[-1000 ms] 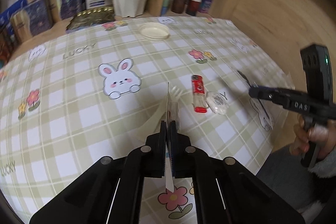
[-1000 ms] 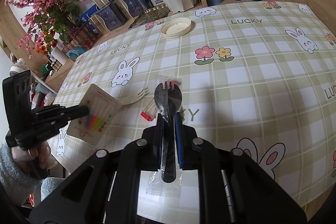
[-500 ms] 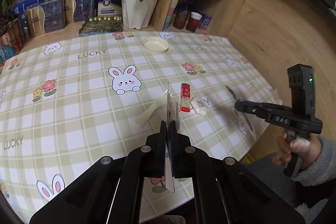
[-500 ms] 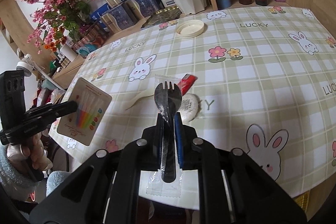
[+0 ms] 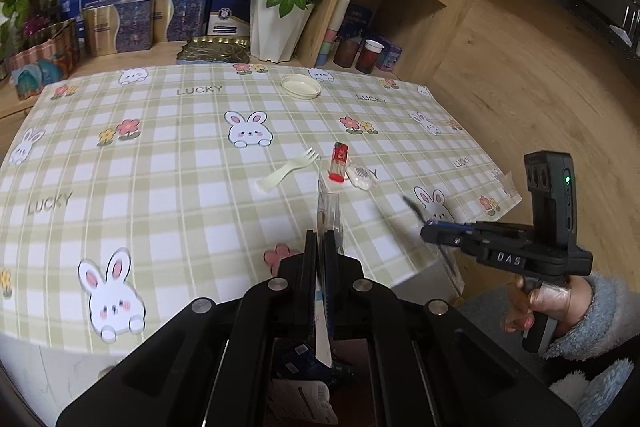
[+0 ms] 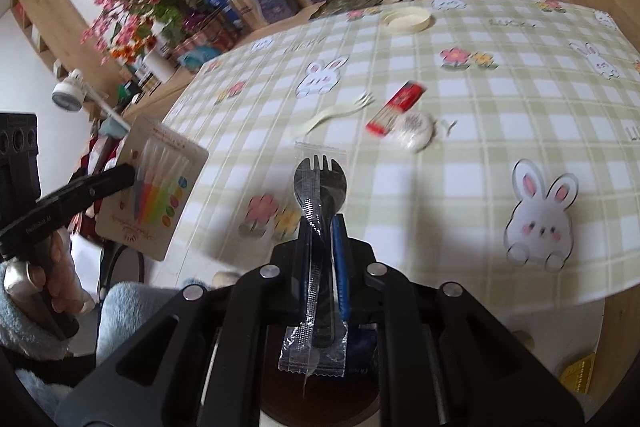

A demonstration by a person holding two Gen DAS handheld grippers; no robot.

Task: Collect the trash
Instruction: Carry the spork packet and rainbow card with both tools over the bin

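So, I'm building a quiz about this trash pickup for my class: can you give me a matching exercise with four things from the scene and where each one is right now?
Things:
1. black spork in clear wrapper
2. card of coloured candles
3. cream plastic fork
4. cream round lid

Places:
A. on the tablecloth beside the red packet
B. clamped in the right gripper
C. at the far side of the table, near the white flower pot
D. clamped in the left gripper

Pairs: 1-B, 2-D, 3-A, 4-C
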